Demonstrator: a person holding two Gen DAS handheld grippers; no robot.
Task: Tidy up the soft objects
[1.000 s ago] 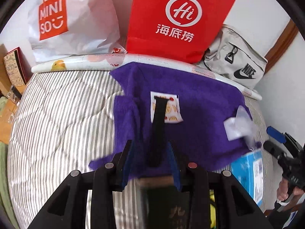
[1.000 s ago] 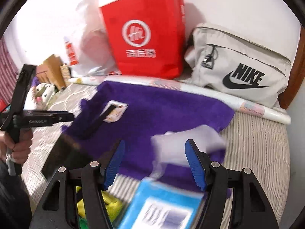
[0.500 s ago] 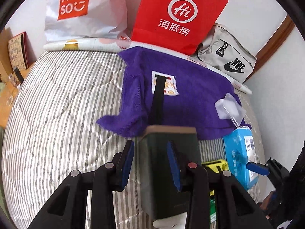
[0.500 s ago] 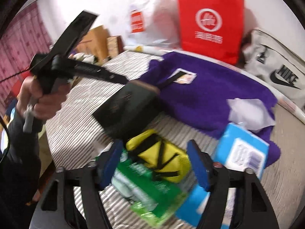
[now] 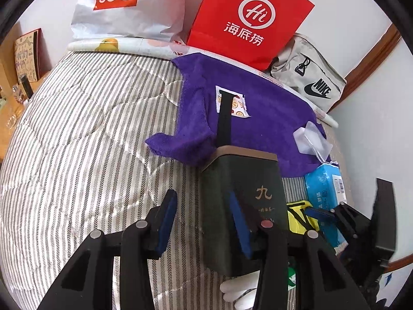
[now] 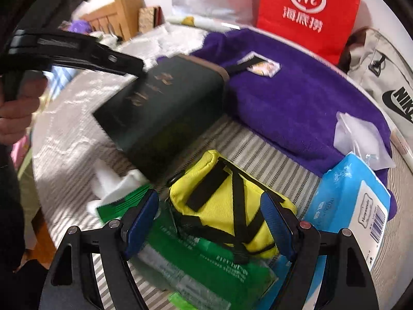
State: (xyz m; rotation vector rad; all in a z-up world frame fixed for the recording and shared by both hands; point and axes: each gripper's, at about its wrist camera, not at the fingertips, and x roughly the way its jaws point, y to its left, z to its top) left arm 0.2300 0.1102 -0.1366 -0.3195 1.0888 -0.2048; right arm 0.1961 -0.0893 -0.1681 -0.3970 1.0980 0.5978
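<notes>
A dark green box-like pouch [image 5: 242, 206] with a tan rim lies on the striped bed, its black strap trailing onto the purple towel [image 5: 258, 118]. My left gripper [image 5: 204, 219] hangs over its left edge with the jaws opening. Only the right pad overlaps the pouch, and bedcover shows beside the left pad. In the right wrist view the pouch [image 6: 165, 103] rests partly on a white item [image 6: 113, 180]. My right gripper [image 6: 209, 222] stands open just above a yellow pouch [image 6: 224, 199] with black straps. That pouch lies on a green package [image 6: 206, 263], and the pads are not pressing it.
A blue tissue pack [image 6: 348, 201] and a clear plastic bag [image 6: 361, 137] lie at the towel's right end. A red paper bag [image 5: 247, 20], a white Miniso bag [image 5: 124, 5] and a grey Nike bag [image 5: 309, 80] line the wall. Striped bedcover [image 5: 90, 142] spreads left.
The left gripper pulled the dark green pouch back off the towel, and its jaws have now widened off it. The right gripper swung down from the towel to the yellow pouch, jaws wider.
</notes>
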